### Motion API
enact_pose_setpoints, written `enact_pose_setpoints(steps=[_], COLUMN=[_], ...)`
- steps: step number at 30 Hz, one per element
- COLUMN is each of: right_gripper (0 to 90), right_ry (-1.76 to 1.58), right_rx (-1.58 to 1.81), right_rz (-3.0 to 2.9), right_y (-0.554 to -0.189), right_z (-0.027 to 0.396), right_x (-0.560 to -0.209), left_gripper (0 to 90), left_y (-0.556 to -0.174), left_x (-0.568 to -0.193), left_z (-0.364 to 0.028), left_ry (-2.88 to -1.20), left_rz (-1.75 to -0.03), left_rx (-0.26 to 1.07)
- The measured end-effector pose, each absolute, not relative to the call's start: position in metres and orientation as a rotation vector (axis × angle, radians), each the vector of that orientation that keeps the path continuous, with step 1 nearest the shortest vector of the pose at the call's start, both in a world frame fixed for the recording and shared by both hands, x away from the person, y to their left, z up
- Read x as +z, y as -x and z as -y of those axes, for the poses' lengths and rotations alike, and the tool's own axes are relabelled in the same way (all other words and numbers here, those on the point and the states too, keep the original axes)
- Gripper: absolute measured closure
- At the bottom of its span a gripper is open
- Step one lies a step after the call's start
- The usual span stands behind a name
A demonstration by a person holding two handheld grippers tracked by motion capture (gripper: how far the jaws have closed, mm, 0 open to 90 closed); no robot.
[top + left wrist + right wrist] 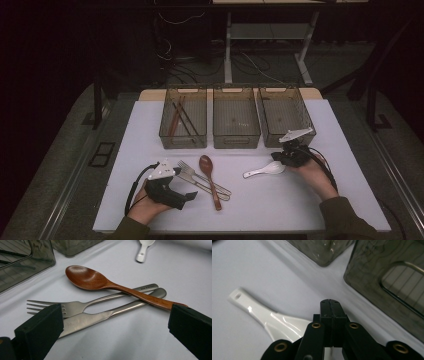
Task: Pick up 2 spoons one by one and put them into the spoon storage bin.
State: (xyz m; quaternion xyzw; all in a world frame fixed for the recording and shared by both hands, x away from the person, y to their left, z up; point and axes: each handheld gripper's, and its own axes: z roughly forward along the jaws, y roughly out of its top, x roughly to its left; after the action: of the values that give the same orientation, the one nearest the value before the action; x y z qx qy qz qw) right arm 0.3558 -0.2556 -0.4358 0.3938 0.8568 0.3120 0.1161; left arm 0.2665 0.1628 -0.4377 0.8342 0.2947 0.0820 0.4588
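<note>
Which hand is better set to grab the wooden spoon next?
Left, most likely. The left tongs stand open just short of the wooden spoon, which lies across the fork and knife. The right tongs are shut beside the white spoon, farther away.

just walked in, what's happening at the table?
A person sorts cutlery. The left hand-held gripper is open, its jaws either side of a fork, a knife and a wooden spoon crossed over them. The right hand-held gripper is shut, empty, beside a white spoon. Of three bins, the left one holds chopsticks.
</note>
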Motion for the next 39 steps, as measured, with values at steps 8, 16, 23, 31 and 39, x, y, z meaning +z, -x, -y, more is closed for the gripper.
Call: enact_pose_setpoints(steps=[8,16,23,31,39], right_gripper=[89.1,60.5,47.1,44.9,45.5], right_ry=[-1.153,-1.182,-1.146,-1.111,-1.067], right_rx=[0.909,1.029,1.020,0.994,0.968], right_rz=[-2.513,-2.509,-2.569,-2.631,-2.675], right_y=[-0.348,-0.344,-0.337,-0.336,-0.335], right_z=[0.267,0.276,0.279,0.273,0.271], right_x=[-0.435,-0.428,-0.430,-0.435,-0.438], left_gripper=[0.0,0.0,0.0,0.0,0.0], left_y=[-0.266,-0.266,-0.266,-0.266,-0.266], left_x=[-0.437,-0.437,-0.438,-0.438,-0.438], left_z=[-0.163,-0.163,-0.163,-0.163,-0.162], left_ry=[-2.052,-2.052,-2.060,-2.062,-2.064], left_rz=[-0.727,-0.725,-0.719,-0.719,-0.720], left_rx=[0.204,0.201,0.199,0.197,0.197])
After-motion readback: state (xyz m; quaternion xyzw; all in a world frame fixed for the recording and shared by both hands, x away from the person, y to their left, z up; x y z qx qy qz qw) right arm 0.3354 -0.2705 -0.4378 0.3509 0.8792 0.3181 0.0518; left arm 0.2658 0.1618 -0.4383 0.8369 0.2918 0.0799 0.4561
